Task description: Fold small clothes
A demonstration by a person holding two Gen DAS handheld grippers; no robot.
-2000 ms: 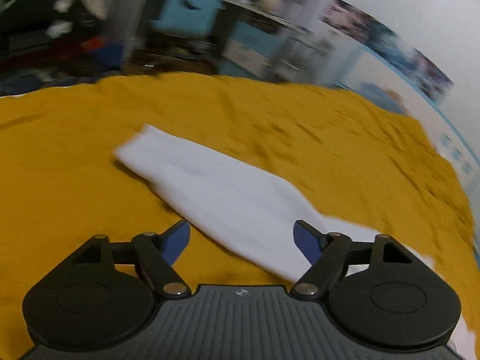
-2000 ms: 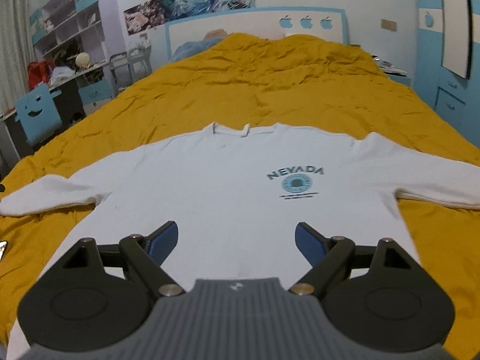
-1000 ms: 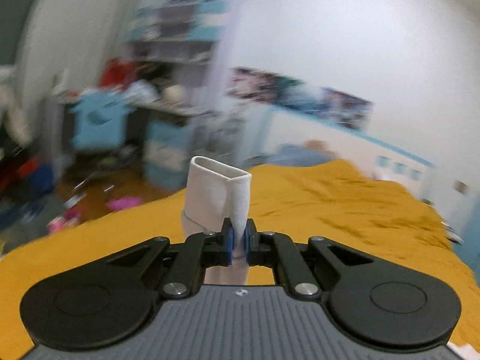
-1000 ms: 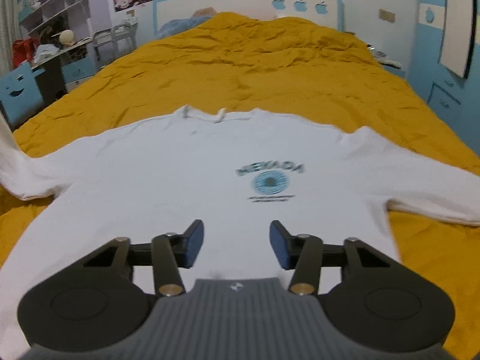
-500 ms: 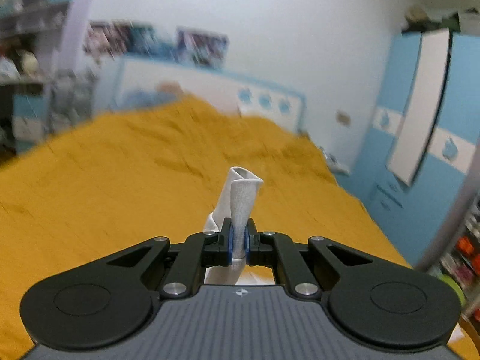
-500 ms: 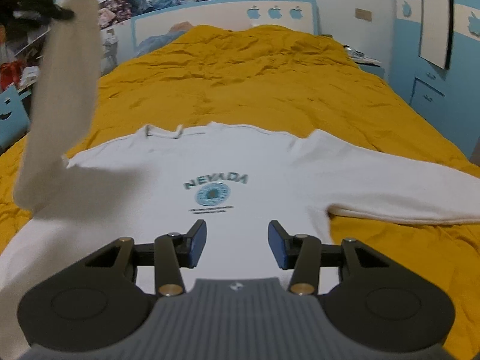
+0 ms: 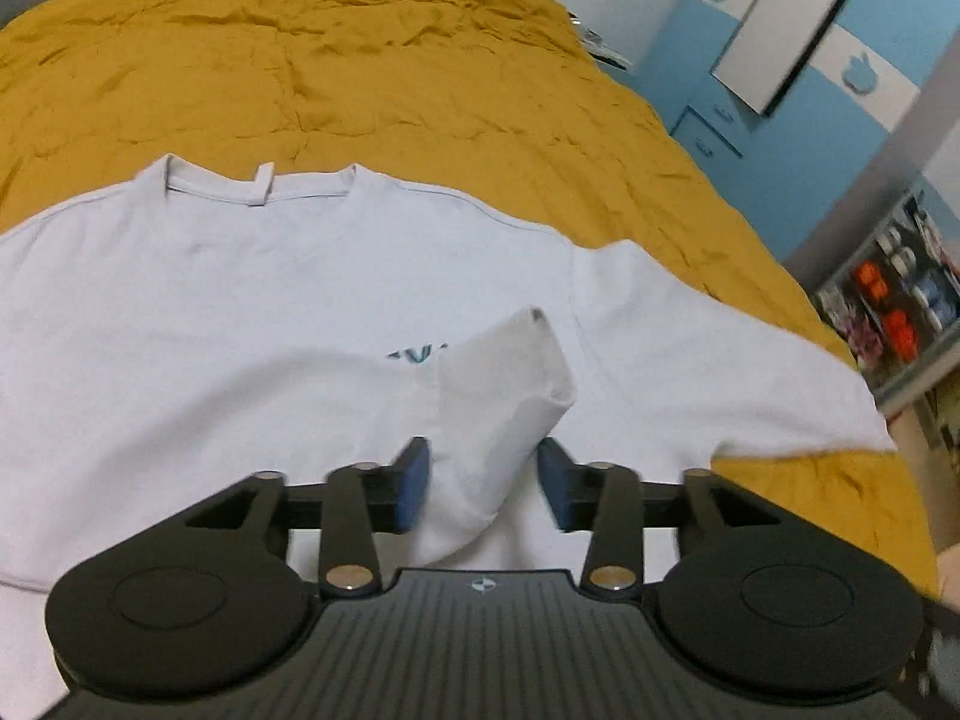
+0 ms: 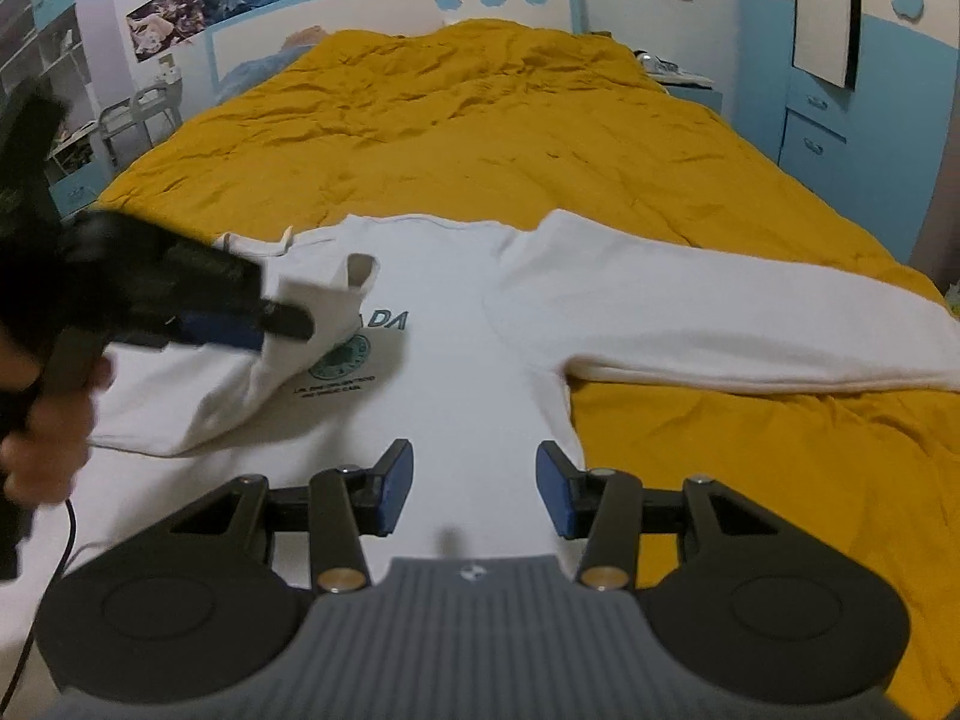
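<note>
With the left hand-held gripper [image 7: 483, 483] just opened off the sleeve [image 7: 504, 384], lift clear so the cuff stays on the shirt [image 7: 210, 312]; right hand-held gripper [image 8: 474, 495] hangs half-open, empty.

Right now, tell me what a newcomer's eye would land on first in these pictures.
The white long-sleeved shirt with a teal printed logo lies flat on the mustard-yellow bedspread, filling the foreground. One sleeve is folded in over the chest, its cuff between the just-opened jaws of the left gripper, covering part of the print. The other sleeve stretches out to the side, while the right gripper hovers open over the hem.
</note>
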